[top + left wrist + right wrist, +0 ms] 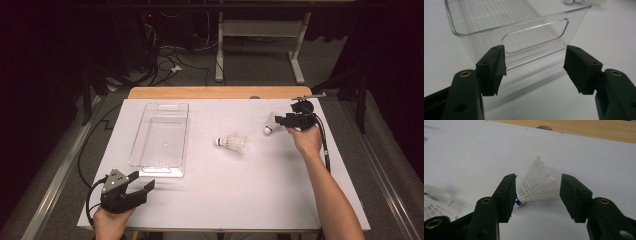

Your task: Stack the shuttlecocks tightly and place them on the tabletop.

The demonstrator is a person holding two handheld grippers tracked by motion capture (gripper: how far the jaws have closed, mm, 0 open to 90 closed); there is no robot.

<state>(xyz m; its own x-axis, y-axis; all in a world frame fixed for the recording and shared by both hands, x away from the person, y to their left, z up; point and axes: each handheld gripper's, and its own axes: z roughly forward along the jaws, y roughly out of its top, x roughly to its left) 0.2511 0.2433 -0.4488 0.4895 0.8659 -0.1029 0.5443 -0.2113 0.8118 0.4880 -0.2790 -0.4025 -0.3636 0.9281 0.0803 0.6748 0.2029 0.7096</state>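
Left gripper (pixel 142 182) sits at the near edge of the table (pixel 280 200), jaws wide apart, facing the clear bin (pixel 160 140) just beyond it. Far right, the right gripper (pixel 536 192) has its jaws spread around a shuttlecock (pixel 537 186) lying on the table; whether the pads touch it is unclear. Second shuttlecock (pixel 232 142) lies mid-table.
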